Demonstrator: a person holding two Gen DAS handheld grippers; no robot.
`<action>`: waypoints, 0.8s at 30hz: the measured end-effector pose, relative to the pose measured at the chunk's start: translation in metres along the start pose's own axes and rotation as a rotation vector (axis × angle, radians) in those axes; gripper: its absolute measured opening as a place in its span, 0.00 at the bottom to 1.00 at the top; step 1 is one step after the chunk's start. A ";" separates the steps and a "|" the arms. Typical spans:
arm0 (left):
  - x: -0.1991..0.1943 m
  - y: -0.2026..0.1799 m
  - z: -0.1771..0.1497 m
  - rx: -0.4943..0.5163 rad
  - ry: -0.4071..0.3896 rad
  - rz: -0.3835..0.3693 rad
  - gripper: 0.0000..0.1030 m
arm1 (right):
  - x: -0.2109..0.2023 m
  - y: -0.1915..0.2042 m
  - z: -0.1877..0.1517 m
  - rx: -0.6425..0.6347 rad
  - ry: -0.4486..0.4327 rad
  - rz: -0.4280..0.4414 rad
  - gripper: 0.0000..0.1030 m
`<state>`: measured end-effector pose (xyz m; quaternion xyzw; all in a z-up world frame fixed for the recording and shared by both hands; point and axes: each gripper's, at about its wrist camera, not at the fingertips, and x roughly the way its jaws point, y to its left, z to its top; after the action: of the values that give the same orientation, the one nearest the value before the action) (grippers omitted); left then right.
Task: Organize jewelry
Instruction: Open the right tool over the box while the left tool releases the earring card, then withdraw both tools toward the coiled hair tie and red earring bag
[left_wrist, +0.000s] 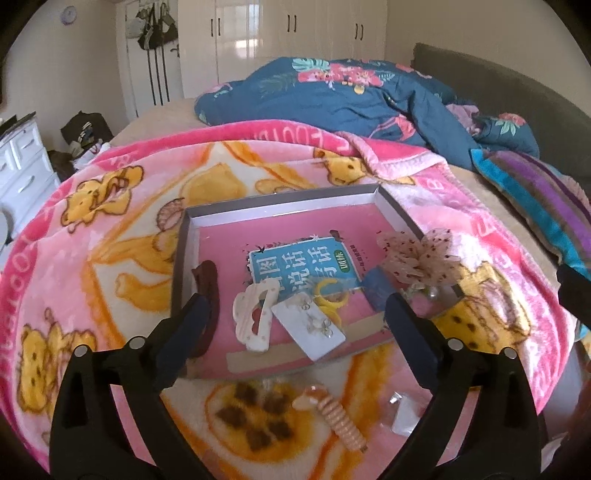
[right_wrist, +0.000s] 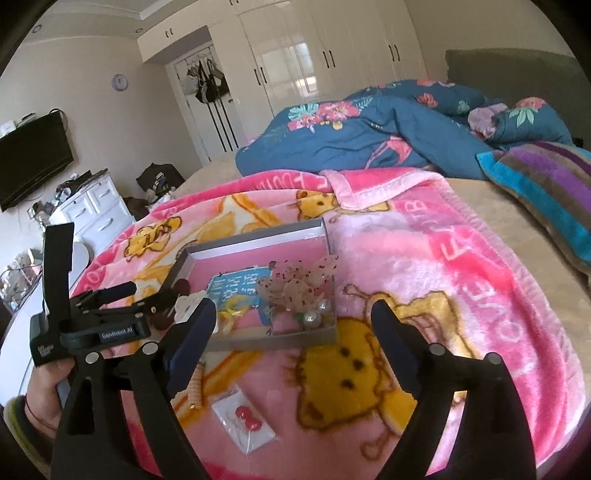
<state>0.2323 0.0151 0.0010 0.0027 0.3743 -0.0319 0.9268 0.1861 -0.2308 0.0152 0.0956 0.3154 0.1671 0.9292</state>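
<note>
Above tray (left_wrist: 400, 214), both tools agape.

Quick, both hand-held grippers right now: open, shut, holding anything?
Left hand-held gripper: open, holding nothing, over the tray.
Right hand-held gripper: open, holding nothing.

Open grey box (left_wrist: 400, 210) holds clips, earring card (left_wrist: 309, 326) — spiral hair tie (left_wrist: 340, 421) lies outside.
</note>
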 end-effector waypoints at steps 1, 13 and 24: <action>-0.005 0.000 -0.001 -0.004 -0.006 -0.002 0.88 | -0.008 0.001 -0.002 -0.008 -0.004 0.004 0.84; -0.068 -0.002 -0.019 -0.029 -0.069 0.003 0.90 | -0.065 0.009 -0.012 -0.051 -0.054 0.026 0.89; -0.098 -0.009 -0.038 0.007 -0.075 0.054 0.90 | -0.089 0.013 -0.024 -0.086 -0.055 0.064 0.89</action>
<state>0.1344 0.0125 0.0418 0.0149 0.3388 -0.0081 0.9407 0.1020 -0.2497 0.0491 0.0702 0.2790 0.2073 0.9350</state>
